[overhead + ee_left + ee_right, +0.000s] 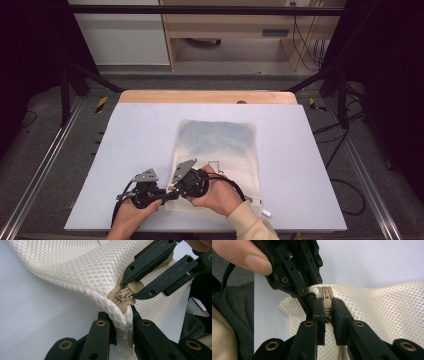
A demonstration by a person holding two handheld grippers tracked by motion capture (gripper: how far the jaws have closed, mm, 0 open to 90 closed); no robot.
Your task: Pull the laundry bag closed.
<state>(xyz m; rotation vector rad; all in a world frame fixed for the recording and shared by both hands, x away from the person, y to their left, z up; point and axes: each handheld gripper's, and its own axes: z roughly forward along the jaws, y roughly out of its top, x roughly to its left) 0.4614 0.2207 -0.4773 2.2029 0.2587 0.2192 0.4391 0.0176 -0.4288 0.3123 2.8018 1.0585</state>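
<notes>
Soft mesh bag (216, 150) on the counter (130, 150), pinched at its near-left corner by both sets of fingers

My left gripper (123, 322) is clamped on the bag's corner seam; my right gripper (327, 312) grips the tan zip pull (127, 293). I judge the mesh light, floppy and snag-prone, so the seam and pull are the firm holds. Something bluish shows faintly through the far half (215, 135); what it is I cannot tell

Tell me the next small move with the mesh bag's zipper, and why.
Probably draw the right gripper slowly along the zipper while the left gripper holds. The right one is shut on the zipper pull at the corner of the mesh bag; the left one pinches the fabric edge beside it.
</notes>
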